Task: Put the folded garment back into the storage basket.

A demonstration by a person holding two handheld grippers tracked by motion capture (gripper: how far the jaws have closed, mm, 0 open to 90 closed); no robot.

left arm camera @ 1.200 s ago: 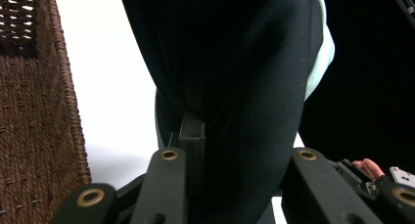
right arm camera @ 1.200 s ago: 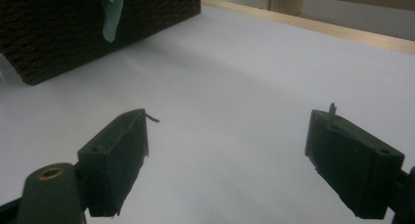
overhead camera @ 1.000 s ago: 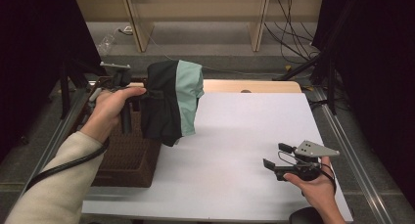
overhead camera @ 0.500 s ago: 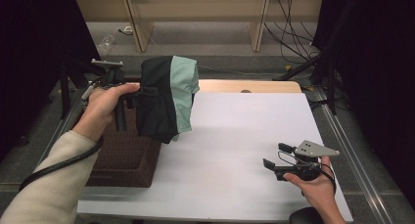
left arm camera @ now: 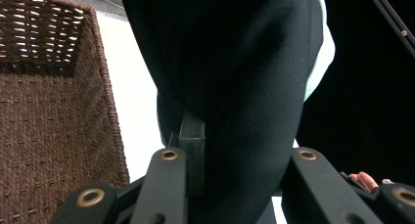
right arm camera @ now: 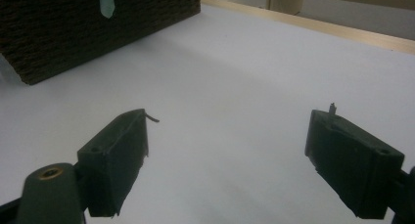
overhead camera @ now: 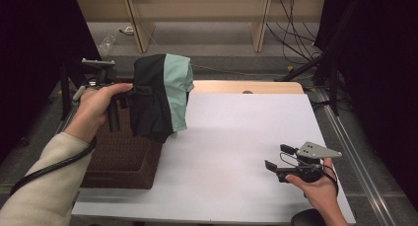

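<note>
Over the basket, left gripper, clamped on the garment, has apparently moved slightly left vs. before.

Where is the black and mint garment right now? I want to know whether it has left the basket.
In the high view, the garment hangs at the left, clamped in the left gripper, above the brown wicker basket.

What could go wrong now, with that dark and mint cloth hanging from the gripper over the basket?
1. The black and mint-green fabric garment hangs bunched from the left gripper, pinched at one spot; it might slip out.
2. Its lower edge dangles past the rim of the brown woven basket toward the white table, so it may drape over the side if lowered.
3. The right gripper rests open and apart, too far to catch anything.
</note>
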